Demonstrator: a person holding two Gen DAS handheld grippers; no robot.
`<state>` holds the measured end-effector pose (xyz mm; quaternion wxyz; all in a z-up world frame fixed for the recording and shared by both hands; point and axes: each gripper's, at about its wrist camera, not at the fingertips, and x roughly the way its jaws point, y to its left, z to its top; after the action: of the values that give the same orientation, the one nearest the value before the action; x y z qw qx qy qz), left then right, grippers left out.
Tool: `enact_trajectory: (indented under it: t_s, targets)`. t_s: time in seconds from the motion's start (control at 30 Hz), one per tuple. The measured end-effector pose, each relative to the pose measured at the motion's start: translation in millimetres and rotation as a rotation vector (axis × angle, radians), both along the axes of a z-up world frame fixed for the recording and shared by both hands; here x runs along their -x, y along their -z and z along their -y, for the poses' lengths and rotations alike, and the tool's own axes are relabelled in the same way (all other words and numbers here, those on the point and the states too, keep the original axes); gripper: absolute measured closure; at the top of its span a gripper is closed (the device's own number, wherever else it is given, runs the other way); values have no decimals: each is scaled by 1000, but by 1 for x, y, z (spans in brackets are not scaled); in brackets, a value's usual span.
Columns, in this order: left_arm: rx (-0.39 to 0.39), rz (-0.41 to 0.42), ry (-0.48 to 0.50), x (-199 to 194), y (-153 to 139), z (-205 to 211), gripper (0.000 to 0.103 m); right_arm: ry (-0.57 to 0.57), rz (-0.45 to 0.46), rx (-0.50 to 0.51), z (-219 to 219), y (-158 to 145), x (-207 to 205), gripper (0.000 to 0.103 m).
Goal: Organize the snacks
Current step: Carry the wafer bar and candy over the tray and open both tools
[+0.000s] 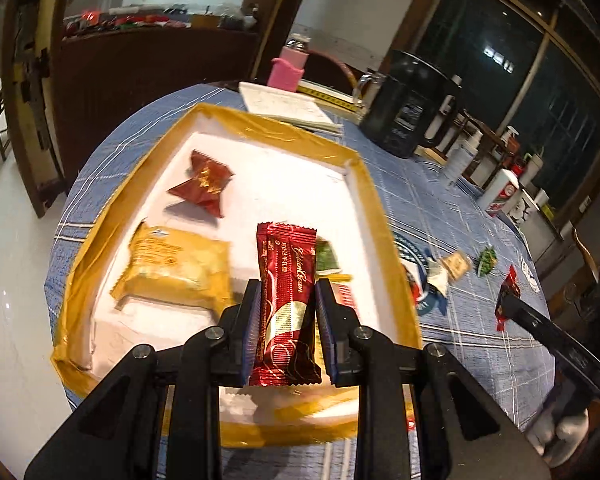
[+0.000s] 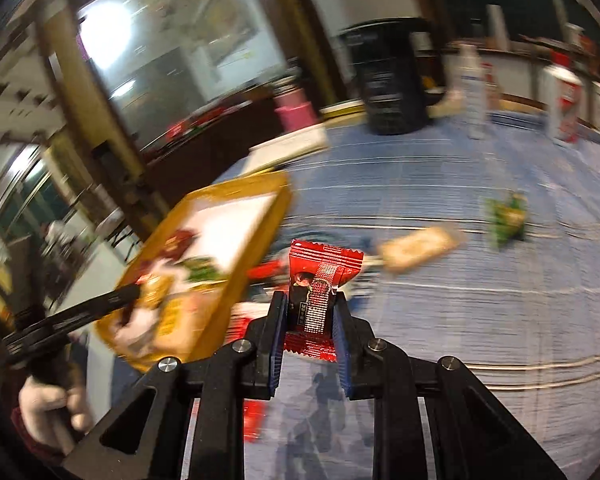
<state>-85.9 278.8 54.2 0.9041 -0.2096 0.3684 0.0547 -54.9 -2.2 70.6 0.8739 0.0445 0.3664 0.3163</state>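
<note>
My left gripper [image 1: 287, 292] is shut on a long dark-red wafer bar [image 1: 287, 280] and holds it above the gold-rimmed white tray [image 1: 260, 120]. In the tray lie a dark-red candy pack [image 1: 202, 184], a gold biscuit pack [image 1: 176, 266] and a green packet [image 1: 326, 256] partly hidden behind the bar. My right gripper [image 2: 311, 302] is shut on a small red snack packet [image 2: 320, 280] and holds it above the blue tablecloth, right of the tray [image 2: 236, 280]. A tan cracker pack [image 2: 420, 250] and a green snack [image 2: 506, 216] lie on the cloth beyond it.
A black kettle [image 1: 408, 104], a pink bottle [image 1: 288, 68], a white book [image 1: 284, 108] and white bottles [image 1: 500, 190] stand at the table's far side. A crumpled wrapper [image 1: 436, 276] lies right of the tray. The right wrist view is motion-blurred.
</note>
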Motion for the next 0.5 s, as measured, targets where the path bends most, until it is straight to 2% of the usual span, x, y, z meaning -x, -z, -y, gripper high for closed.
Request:
enact_trajectory:
  t_s: [0.23,0.5]
  targets:
    - [14,-29,-42,-10,11,-28,79,-173,-64,-16,-83,-6,12,81]
    - [81,5,-64,-2,10,-46,78,-251,-76,95,-158,13,14,80]
